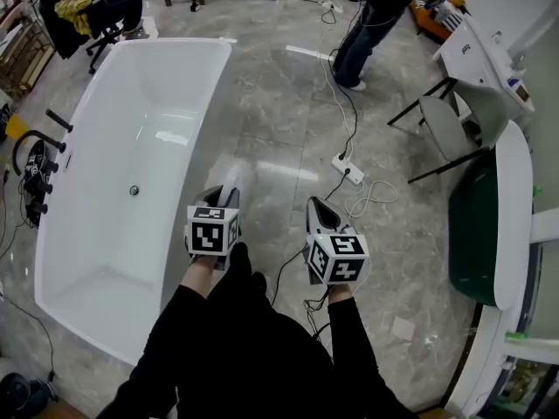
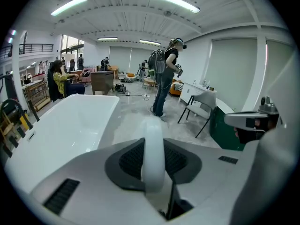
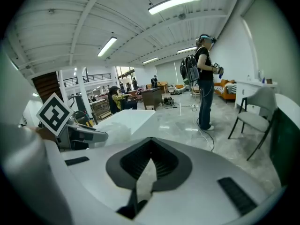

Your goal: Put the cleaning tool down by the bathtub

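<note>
The white bathtub [image 1: 131, 147] fills the left of the head view and shows again as the bathtub [image 2: 61, 125] in the left gripper view. My left gripper [image 1: 225, 197] hangs over the floor just beside its right rim, shut on the cleaning tool [image 1: 236, 178], a pale white piece sticking out ahead of the jaws. In the left gripper view its white handle [image 2: 153, 153] stands clamped between the dark pads of my left gripper [image 2: 153, 172]. My right gripper [image 1: 318, 208] is held alongside, to the right. Its jaws meet at the tips with nothing in them, as the right gripper view shows for my right gripper [image 3: 149, 162].
A power strip [image 1: 348, 171] and loose cables lie on the marble floor ahead. A folding chair [image 1: 441, 129] and a dark green tub [image 1: 476, 225] stand at the right. One person [image 1: 371, 16] stands at the back, another [image 1: 87, 11] sits at the far left. Black tap fittings [image 1: 39, 168] flank the bathtub.
</note>
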Tool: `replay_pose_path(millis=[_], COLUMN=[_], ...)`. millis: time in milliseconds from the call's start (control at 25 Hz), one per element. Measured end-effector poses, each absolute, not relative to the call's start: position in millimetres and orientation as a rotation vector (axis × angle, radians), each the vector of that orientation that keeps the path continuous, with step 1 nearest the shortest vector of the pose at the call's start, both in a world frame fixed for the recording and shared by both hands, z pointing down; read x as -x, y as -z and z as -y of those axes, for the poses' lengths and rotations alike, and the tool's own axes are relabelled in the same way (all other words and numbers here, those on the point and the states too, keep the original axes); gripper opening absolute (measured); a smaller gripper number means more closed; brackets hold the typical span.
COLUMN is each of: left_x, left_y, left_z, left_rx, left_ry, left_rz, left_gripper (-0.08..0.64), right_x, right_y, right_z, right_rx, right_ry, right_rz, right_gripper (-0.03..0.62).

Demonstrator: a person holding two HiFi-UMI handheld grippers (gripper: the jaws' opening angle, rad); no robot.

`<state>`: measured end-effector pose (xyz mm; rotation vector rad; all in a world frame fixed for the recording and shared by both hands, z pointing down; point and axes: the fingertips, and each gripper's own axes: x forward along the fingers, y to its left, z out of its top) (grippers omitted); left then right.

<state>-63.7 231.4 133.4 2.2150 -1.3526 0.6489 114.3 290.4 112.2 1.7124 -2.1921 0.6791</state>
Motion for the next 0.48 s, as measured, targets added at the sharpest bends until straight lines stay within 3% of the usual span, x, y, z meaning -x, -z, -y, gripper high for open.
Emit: replay_pose_path(millis=[480], left_x=[56], left_y=[-154], left_z=[-142], left_rx=[-2.211], left_ry=[-0.661], left_rz=[1.312], left_gripper=[0.098], right_x=[-130], right_y=[-131], right_z=[-208], right_rx=[-1.754], right_ry=[-0.737], right_rz=[2.099], right_gripper=[0.002])
